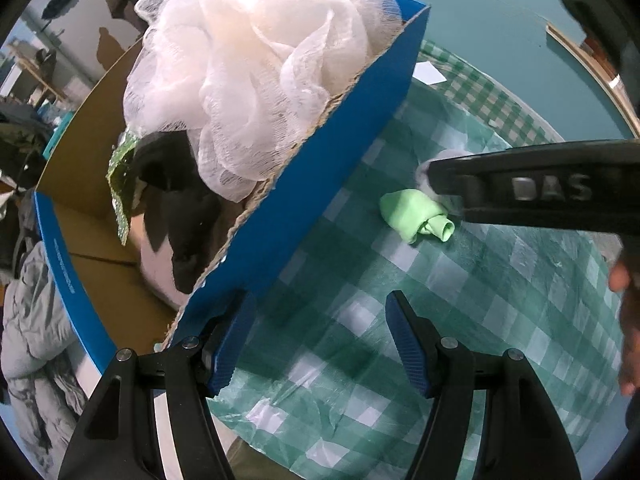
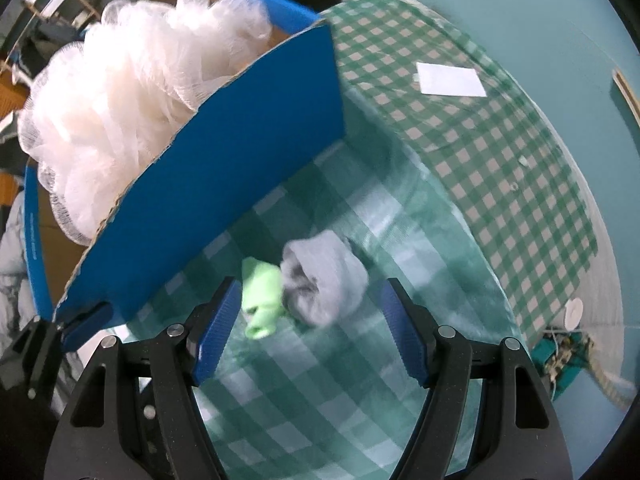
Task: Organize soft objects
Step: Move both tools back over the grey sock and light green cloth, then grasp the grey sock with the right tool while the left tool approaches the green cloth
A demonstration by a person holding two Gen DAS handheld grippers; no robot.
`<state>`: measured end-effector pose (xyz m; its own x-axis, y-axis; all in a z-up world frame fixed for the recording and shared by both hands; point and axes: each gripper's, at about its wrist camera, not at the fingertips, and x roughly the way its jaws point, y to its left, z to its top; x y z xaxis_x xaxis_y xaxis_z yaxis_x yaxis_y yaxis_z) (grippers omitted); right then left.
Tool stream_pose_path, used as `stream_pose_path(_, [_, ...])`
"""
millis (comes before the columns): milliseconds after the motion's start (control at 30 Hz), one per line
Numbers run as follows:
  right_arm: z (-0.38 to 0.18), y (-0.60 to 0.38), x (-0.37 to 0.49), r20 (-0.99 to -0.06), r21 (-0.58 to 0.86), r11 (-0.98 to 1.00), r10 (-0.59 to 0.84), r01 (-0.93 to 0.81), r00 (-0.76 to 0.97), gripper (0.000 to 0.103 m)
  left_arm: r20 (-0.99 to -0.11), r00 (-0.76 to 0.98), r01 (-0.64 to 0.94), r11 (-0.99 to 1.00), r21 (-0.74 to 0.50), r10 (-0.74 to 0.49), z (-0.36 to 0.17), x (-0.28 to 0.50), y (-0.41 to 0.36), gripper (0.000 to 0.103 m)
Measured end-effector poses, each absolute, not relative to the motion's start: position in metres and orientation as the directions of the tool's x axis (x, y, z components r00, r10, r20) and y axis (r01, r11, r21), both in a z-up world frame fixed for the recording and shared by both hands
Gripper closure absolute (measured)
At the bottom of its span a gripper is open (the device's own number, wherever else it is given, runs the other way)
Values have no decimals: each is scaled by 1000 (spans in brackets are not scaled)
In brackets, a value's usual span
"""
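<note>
A blue cardboard box stands on the green checked tablecloth. It holds a white mesh bath pouf, a black-and-white soft thing and a green leafy piece. Beside its wall lie a rolled light-green sock and a rolled grey sock, touching each other. My right gripper hangs open above both socks, its pads clear of them; from the side it shows as the right gripper. My left gripper is open and empty, its left finger by the box's near corner.
A white card lies on the cloth at the far side. A grey padded jacket sits below the table edge at the left. A small teal thing with cords sits off the cloth at the right. A person's hand holds the right gripper.
</note>
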<state>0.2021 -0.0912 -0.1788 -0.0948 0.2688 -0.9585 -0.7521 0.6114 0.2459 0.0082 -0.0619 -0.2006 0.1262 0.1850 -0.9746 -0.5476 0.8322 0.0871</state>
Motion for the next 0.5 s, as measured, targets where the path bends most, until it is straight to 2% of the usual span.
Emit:
stream_pose_path(300, [-197,-67,190,-964,193,518,260,-833,-61,30,-973,95,-584,803,118,212,-207,-4,-66,34])
stream_pose_path(433, [-207,-67,189,-972,161,514,228,-843,-46,30,-980,81,-596,797,100,183,-212,-7,-63,34])
stream_pose_path(500, [-213,-69,187,-976,154,512,211,-845,-50,35,-980,80,-592,800,100,183,-212,-8,-64,34])
